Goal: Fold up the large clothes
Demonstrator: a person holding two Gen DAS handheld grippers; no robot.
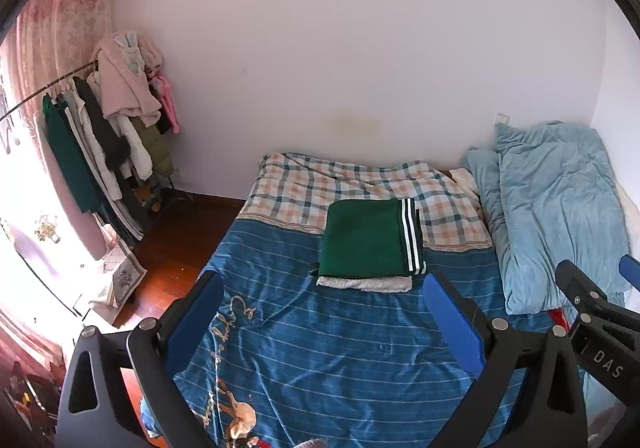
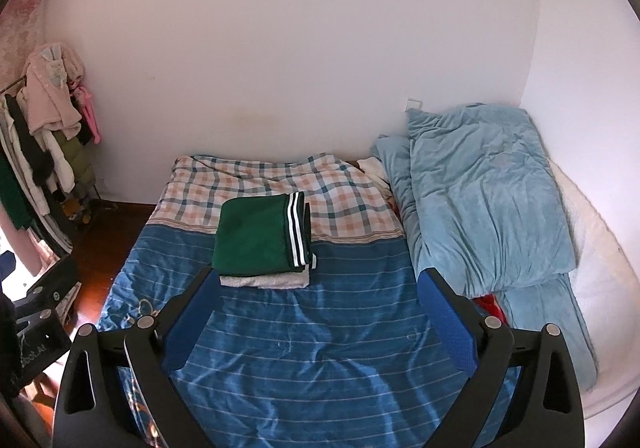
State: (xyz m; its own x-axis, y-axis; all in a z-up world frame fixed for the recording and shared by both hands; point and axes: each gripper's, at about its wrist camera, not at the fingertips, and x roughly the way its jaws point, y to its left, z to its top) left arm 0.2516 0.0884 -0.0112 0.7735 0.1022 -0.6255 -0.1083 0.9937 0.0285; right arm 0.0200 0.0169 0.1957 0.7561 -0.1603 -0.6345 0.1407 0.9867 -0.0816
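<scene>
Bedding fills both views: one bed (image 2: 280, 348) under a blue cover with thin white stripes, its far end laid with an orange, teal and white checked sheet (image 2: 256, 180). Gold script runs along the cover's left edge in the left wrist view, too warped to read. One crumpled pale blue quilt (image 2: 480, 188) lies heaped along the bed's right side. One clothes rail (image 1: 100, 120), crowded with hanging garments, stands by the left wall.

Two folded garments sit stacked mid-bed, straddling the seam between checked sheet and blue cover: one dark green garment with white stripes along its right edge (image 2: 256, 236) on top, one light grey folded cloth (image 2: 264, 280) beneath it.

Each black left gripper (image 1: 320, 312) and right gripper (image 2: 316, 304) with blue pads hovers over the cover, fingers spread wide, holding nothing. White letters "DAS" show on the right gripper's body in the left wrist view.
</scene>
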